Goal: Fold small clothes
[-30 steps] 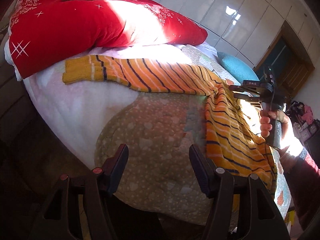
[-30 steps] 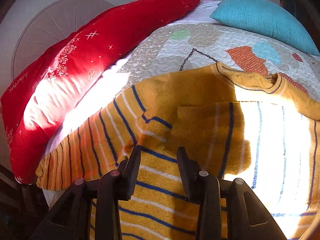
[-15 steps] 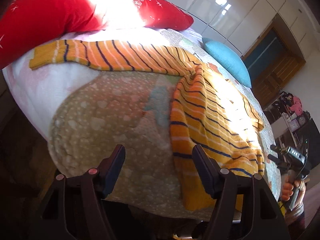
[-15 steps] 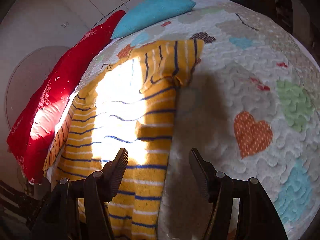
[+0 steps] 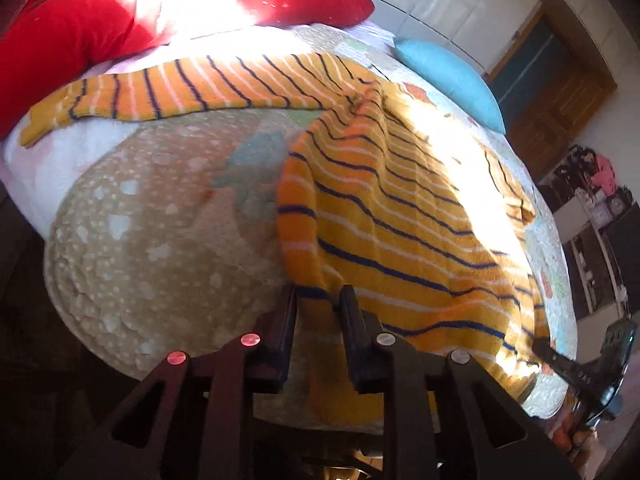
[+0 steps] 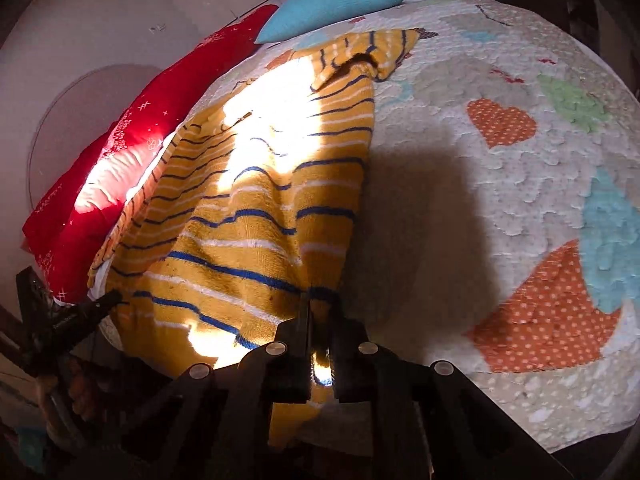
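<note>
Sweater (image 5: 400, 216) hem pinched | left tongs (image 5: 318, 300) clamped | right tongs (image 6: 320, 312) clamped | far sleeve glare-washed

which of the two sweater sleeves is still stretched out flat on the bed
The far sleeve, beside the red pillow, lies stretched out across the quilt. The other sleeve is folded onto the sweater's body.

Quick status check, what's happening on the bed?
Left tool and right tool just closed, each pinching the striped sweater's hem corners. One sleeve still spread. Nothing blocking.
</note>
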